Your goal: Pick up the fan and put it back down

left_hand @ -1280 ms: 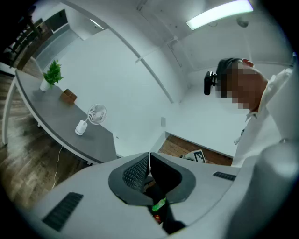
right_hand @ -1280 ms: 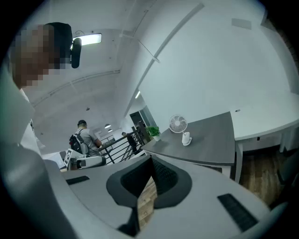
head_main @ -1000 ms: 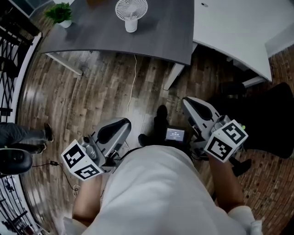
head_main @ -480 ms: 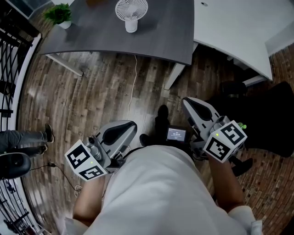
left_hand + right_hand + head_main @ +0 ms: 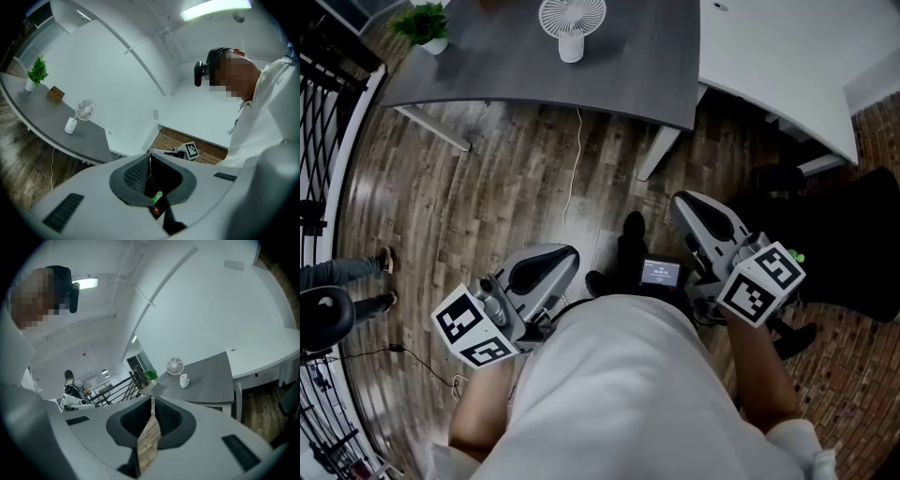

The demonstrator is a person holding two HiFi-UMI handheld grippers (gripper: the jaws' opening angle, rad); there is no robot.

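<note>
A small white desk fan [image 5: 571,26] stands upright on a dark grey table [image 5: 506,70] at the top of the head view, its cord hanging off the table's near edge. The fan [image 5: 78,114] also shows in the left gripper view, and the fan [image 5: 177,370] in the right gripper view, far off in both. My left gripper [image 5: 564,255] is held low by my waist, jaws shut with nothing in them. My right gripper [image 5: 682,206] is also near my body, shut and empty. Both are far from the fan.
A potted green plant [image 5: 425,25] sits at the grey table's left end. A white desk [image 5: 778,66] adjoins on the right, with a black chair [image 5: 844,253] below it. A black railing [image 5: 323,122] runs along the left. Someone's feet [image 5: 384,272] stand at far left on the wood floor.
My left gripper shifted slightly right and closer to my body. The person's feet at the far left stepped a little further left. The right gripper stayed put.
</note>
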